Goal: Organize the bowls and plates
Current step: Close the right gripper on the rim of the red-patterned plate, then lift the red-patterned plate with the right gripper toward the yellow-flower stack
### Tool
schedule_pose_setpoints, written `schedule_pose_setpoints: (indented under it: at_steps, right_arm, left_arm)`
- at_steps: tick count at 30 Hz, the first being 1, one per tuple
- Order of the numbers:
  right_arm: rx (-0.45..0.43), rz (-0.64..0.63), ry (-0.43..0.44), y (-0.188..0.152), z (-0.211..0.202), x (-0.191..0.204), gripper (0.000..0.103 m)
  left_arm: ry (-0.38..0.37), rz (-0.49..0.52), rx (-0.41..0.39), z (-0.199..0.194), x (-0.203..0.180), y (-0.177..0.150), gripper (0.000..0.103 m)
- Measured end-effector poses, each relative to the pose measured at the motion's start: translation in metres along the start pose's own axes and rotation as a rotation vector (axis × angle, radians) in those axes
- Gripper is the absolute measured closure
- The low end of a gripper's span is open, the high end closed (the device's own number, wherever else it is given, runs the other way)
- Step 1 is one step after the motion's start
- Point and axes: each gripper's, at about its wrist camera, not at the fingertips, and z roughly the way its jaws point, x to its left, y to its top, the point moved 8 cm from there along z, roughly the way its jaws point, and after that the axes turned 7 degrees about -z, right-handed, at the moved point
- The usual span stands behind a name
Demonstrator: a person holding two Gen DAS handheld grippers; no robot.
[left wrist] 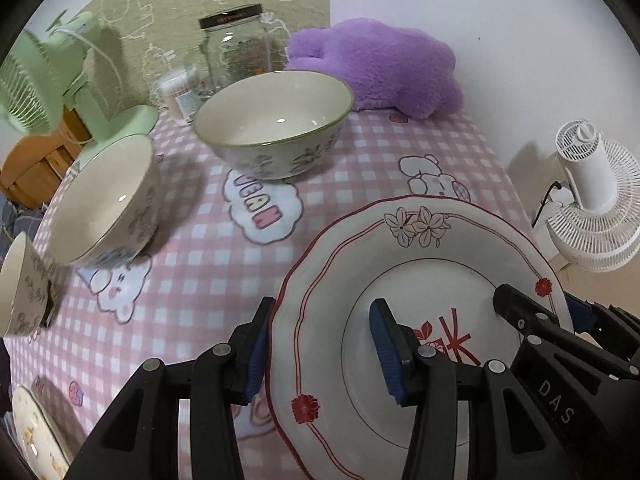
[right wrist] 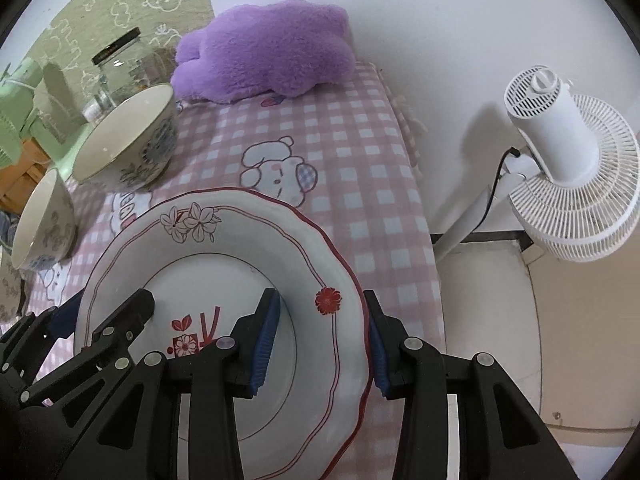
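- Left wrist view, far left edge: part of a small bowl [left wrist: 20,284] shows, and a patterned dish [left wrist: 34,436] peeks in at the lower left corner.
- Upper left: a green fan [left wrist: 60,76] stands at the back of the checked surface [left wrist: 208,264]; a tilted-looking bowl [left wrist: 108,200] sits just in front of it.
- Upper centre: a glass jar [left wrist: 236,48] with a dark lid stands behind a second large bowl [left wrist: 276,124], with a purple plush [left wrist: 380,68] to its right.
- Lower centre: the left hand-held gripper [left wrist: 320,356] pinches the left rim of the plate [left wrist: 420,280], one blue pad outside the rim and one inside.
- Lower right: the right hand-held gripper [left wrist: 560,312] grips the plate's opposite rim.
- Far right: a white fan [left wrist: 592,200] stands off the surface.
- Right wrist view, lower left: the left hand-held gripper [right wrist: 80,316] holds the plate's [right wrist: 224,248] left edge.
- Lower centre: the right hand-held gripper [right wrist: 320,344] clamps the plate's right rim between its blue pads; the plate fills the lower middle of the frame, over the surface's right side.
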Motion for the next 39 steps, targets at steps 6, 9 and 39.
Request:
schedule_pose_setpoints:
  at_steps: [6, 9, 39]
  right_arm:
    - [-0.002, -0.002, -0.011, -0.018, -0.023, 0.022, 0.059]
    - [-0.001, 0.011, -0.02, -0.031, -0.036, 0.036, 0.059]
    - [0.092, 0.031, -0.012, -0.139, -0.05, 0.142, 0.059]
  left_arm:
    - [-0.012, -0.001, -0.009, -0.022, 0.021, -0.016, 0.055]
    - [-0.027, -0.001, -0.006, -0.033, 0.032, -0.025, 0.055]
    - [-0.051, -0.004, 0.109, -0.047, 0.137, -0.126, 0.055]
